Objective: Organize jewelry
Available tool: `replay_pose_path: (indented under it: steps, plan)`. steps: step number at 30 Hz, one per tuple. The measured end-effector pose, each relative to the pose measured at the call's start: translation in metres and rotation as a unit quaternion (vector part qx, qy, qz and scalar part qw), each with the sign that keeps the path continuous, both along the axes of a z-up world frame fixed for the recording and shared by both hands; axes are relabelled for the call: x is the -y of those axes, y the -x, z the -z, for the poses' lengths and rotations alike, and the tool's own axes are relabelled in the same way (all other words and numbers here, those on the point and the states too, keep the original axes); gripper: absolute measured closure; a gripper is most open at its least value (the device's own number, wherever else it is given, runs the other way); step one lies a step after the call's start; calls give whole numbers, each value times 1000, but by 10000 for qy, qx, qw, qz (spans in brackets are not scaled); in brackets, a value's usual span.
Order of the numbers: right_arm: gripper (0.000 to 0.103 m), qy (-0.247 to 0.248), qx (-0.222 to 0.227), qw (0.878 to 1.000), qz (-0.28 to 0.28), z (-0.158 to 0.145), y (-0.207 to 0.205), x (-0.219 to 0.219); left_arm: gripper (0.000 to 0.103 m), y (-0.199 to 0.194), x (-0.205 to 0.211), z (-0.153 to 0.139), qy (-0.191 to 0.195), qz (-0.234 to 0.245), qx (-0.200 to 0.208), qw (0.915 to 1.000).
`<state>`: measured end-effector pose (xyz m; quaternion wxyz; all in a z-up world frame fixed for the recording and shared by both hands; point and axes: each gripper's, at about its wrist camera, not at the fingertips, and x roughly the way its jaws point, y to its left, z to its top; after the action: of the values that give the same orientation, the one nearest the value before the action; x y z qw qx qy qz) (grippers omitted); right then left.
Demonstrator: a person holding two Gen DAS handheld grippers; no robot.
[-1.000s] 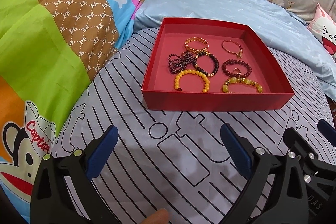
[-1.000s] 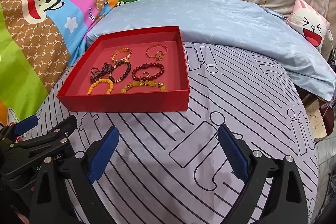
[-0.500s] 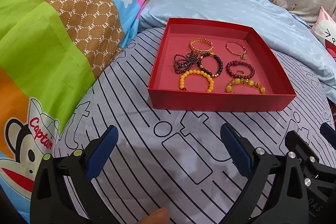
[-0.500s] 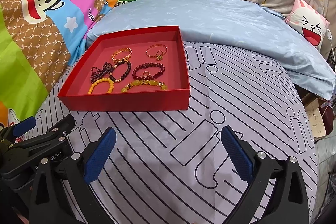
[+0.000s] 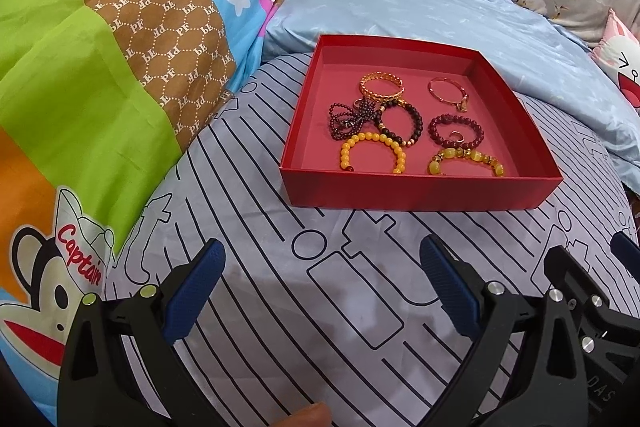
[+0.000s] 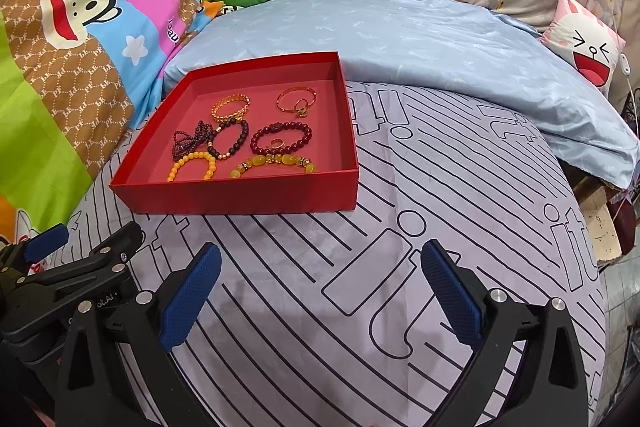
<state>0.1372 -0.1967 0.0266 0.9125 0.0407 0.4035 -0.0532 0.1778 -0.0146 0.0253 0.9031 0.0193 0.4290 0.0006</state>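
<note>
A shallow square red cardboard tray (image 5: 420,193) is sitting on the bed's grey line-printed sheet (image 5: 256,267), ahead of both tools. Inside it, seven bracelets are lying flat, clustered toward the near wall: a yellow round-bead bracelet (image 5: 373,151), an amber chunky-bead bracelet (image 5: 466,161), a dark red bead bracelet (image 5: 456,129) with a small ring inside its loop, a black bead bracelet (image 5: 400,123), a tangled string of tiny dark beads (image 5: 348,117), a gold chain bangle (image 5: 382,87) and a thin rose-gold bangle (image 5: 448,93).

The left tool (image 5: 322,287) and right tool (image 6: 320,287) are both hovering over the sheet with jaws spread wide, gripping nothing.

The beaded loops are probably light, floppy and prone to rolling, so pinching across one strand should work best; the bangles look stiff and slippery. The amber bracelet's long axis is running left-right along the near wall.
</note>
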Motion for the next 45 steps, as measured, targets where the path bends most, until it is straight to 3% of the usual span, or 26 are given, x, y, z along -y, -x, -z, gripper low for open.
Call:
replay_pose_path:
  steps: [45]
  plan:
    - [6,98,29,9999,-42,1,1,-9,10,0,-7,2,2,-113,-36,9999]
